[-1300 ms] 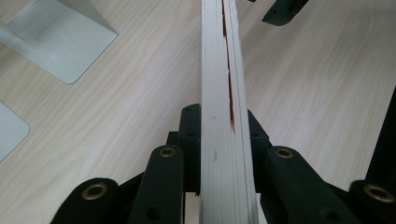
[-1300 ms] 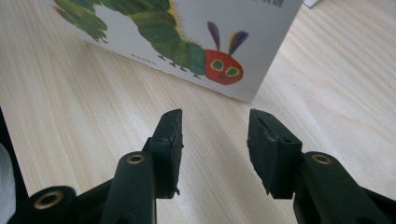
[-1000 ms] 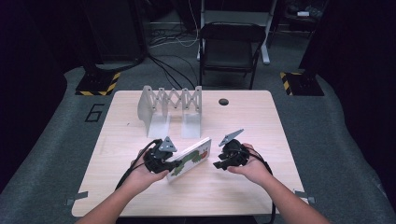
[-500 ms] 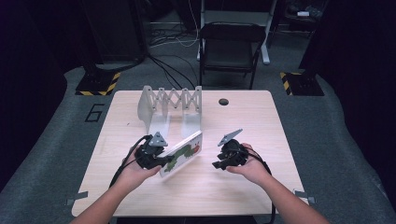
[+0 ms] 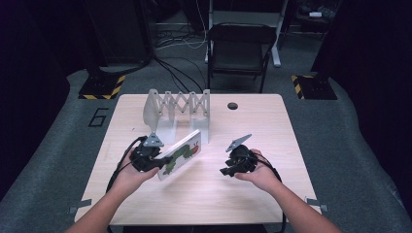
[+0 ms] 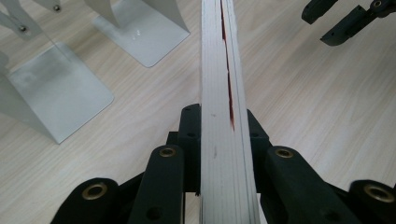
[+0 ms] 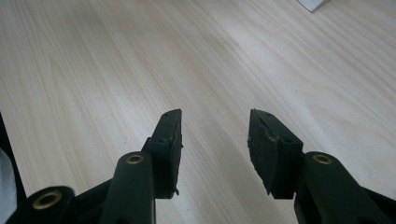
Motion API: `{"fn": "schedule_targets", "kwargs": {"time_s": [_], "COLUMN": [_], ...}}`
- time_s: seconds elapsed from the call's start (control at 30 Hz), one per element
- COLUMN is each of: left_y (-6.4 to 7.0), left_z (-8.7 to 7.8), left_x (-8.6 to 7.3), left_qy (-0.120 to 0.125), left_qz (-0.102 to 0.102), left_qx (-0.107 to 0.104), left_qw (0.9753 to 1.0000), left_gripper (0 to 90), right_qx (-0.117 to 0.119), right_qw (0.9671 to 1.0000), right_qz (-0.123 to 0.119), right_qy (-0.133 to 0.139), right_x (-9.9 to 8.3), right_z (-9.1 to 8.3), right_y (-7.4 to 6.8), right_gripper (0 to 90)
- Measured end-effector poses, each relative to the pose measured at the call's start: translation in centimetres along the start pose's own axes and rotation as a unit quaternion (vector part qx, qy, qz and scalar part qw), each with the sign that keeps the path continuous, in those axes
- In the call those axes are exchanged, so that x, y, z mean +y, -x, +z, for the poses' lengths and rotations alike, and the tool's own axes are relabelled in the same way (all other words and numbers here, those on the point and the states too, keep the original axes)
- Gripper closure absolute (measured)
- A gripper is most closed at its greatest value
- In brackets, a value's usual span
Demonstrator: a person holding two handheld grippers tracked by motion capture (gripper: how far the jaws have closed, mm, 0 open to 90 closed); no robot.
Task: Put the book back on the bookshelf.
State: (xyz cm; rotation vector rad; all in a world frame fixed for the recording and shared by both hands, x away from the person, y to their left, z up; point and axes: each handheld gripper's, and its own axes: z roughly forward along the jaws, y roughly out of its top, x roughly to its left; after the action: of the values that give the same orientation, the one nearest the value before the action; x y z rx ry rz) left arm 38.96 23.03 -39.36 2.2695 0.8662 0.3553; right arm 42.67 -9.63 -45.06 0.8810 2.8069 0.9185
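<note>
High view: the left gripper (image 5: 163, 162) holds the picture book (image 5: 180, 154) tilted on the counter (image 5: 204, 199), just in front of the white folding rack (image 5: 176, 108), probably bound for its slots.
Left gripper view: fingers (image 6: 187, 135) clamped on the book's page edge (image 6: 223, 116), keeping it on edge.
Right gripper view: the right gripper (image 7: 215, 140), fingers apart, idle beside the book.

Matt pale wood table (image 5: 272, 126), glossy white metal rack (image 5: 177, 104)
</note>
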Motion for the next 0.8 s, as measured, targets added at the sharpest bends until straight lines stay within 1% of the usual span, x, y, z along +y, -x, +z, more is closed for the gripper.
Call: {"fn": "schedule_targets", "kwargs": {"time_s": [0.03,0.07,0.1,0.13,0.17,0.2,0.27,0.3,0.37,0.4,0.43,0.47,0.53,0.57,0.6,0.63,0.7,0.73,0.77,0.8], "left_y": [-0.2,-0.3,-0.4,-0.5,-0.6,-0.7,-0.9,-0.9,-1.1,-1.1,-1.2,-1.3,-1.4,-1.4,-1.4,-1.5,-1.6,-1.7,-1.7,-1.8], "left_z": [-0.2,-0.3,-0.4,-0.6,-0.7,-0.7,-1.0,-1.0,-1.1,-1.1,-1.2,-1.3,-1.3,-1.3,-1.4,-1.4,-1.5,-1.6,-1.6,-1.7], "left_x": [-0.1,-0.1,-0.2,-0.2,-0.3,-0.3,-0.3,-0.3,-0.4,-0.4,-0.4,-0.4,-0.4,-0.4,-0.4,-0.4,-0.4,-0.4,-0.4,-0.4], "left_qy": [0.0,0.004,0.004,0.005,0.003,0.006,0.0,0.003,0.004,0.006,0.004,0.004,0.006,0.007,0.006,0.003,0.006,0.004,0.006,0.004], "left_qz": [0.001,-0.005,-0.005,-0.008,-0.009,-0.012,-0.01,-0.013,-0.013,-0.017,-0.016,-0.016,-0.018,-0.018,-0.017,-0.016,-0.016,-0.017,-0.018,-0.018], "left_qx": [0.002,0.004,0.005,0.006,0.007,0.009,0.009,0.01,0.01,0.012,0.01,0.011,0.012,0.015,0.015,0.014,0.018,0.018,0.019,0.02], "left_qw": [1.0,1.0,1.0,0.9999,0.9999,0.9999,0.9999,0.9999,0.9999,0.9998,0.9998,0.9998,0.9997,0.9997,0.9997,0.9998,0.9997,0.9997,0.9996,0.9996], "left_gripper": [75.6,75.6,75.6,75.6,75.6,75.6,75.6,75.6,75.6,75.6,75.6,75.6,75.6,75.6,75.6,75.6,75.6,75.6,75.6,75.6], "right_qx": [-0.001,-0.003,-0.001,0.0,0.0,0.001,0.001,0.002,0.002,0.003,0.003,0.003,0.0,0.004,0.004,0.004,0.004,0.006,0.003,0.003], "right_qw": [1.0,1.0,1.0,1.0,1.0,1.0,1.0,1.0,1.0,1.0,0.9999,1.0,1.0,1.0,1.0,0.9999,1.0,1.0,0.9999,0.9999], "right_qz": [0.003,0.002,0.008,0.008,0.003,0.009,0.009,0.007,0.004,0.009,0.013,0.004,0.005,0.005,0.006,0.012,0.005,0.005,0.007,0.007], "right_qy": [-0.002,-0.002,-0.004,-0.003,-0.002,-0.002,-0.002,0.0,0.003,0.004,0.003,0.001,0.003,0.001,0.002,0.001,0.002,0.003,0.01,0.011], "right_x": [0.0,0.0,0.0,0.1,0.1,0.1,0.1,0.2,0.2,0.2,0.2,0.2,0.2,0.3,0.3,0.3,0.4,0.4,0.5,0.5], "right_z": [0.0,0.0,0.0,0.1,0.1,0.1,0.1,0.1,0.1,0.2,0.2,0.2,0.3,0.3,0.3,0.3,0.4,0.4,0.6,0.6], "right_y": [0.0,0.1,0.0,0.0,0.1,0.0,0.0,0.1,0.1,0.1,0.1,0.3,0.3,0.4,0.4,0.3,0.4,0.4,0.4,0.4], "right_gripper": [54.9,54.9,54.9,54.9,54.9,54.9,54.9,54.9,54.9,54.9,54.9,54.9,54.9,54.9,54.9,54.9,54.9,55.0,54.9,54.9]}}
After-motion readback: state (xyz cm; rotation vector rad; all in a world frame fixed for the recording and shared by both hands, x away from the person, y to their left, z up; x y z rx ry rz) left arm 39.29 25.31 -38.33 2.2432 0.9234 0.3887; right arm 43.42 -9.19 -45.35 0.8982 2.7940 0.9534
